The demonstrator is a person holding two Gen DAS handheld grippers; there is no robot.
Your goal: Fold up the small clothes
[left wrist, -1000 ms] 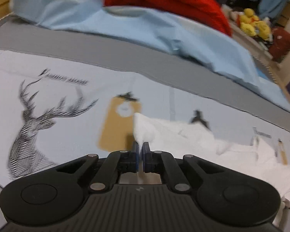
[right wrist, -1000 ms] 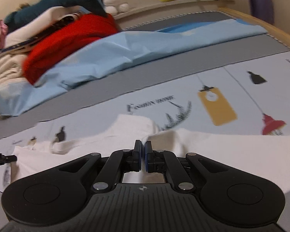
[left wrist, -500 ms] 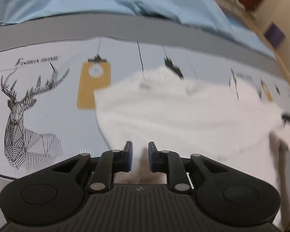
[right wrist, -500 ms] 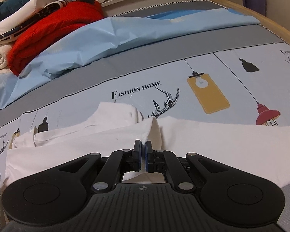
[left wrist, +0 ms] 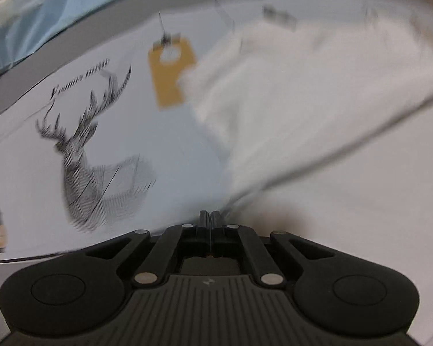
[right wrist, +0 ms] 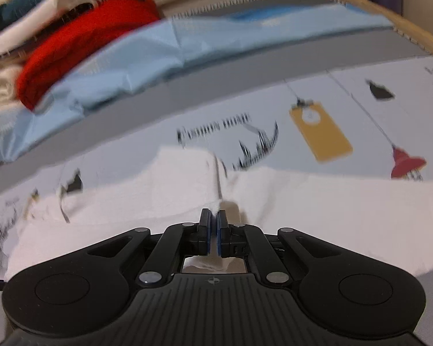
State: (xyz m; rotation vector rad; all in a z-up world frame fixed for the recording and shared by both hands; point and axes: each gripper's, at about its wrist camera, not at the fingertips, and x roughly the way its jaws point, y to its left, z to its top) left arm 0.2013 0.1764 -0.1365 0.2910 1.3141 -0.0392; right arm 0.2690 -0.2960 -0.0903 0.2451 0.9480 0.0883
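Your left tool (left wrist: 210,216) has just reopened and clenched the white garment's (left wrist: 288,109) edge; your right tool (right wrist: 213,219) stays clenched on it, ready to fold.

Count, both views. White garment (right wrist: 317,210): one, spread on the printed sheet (right wrist: 360,109). Grippers: two, one per view, left gripper (left wrist: 210,216) and right gripper (right wrist: 213,216). Printed sheet: one. Light blue cloth (right wrist: 187,49) beyond the grey band: one. Red knit item (right wrist: 80,43) in the pile at back: one. Prints on sheet, right view: yellow lamp (right wrist: 320,132), one; red lamp (right wrist: 407,164), one. Left view: deer head print (left wrist: 86,155), one. Rest of pile too blurred to count.
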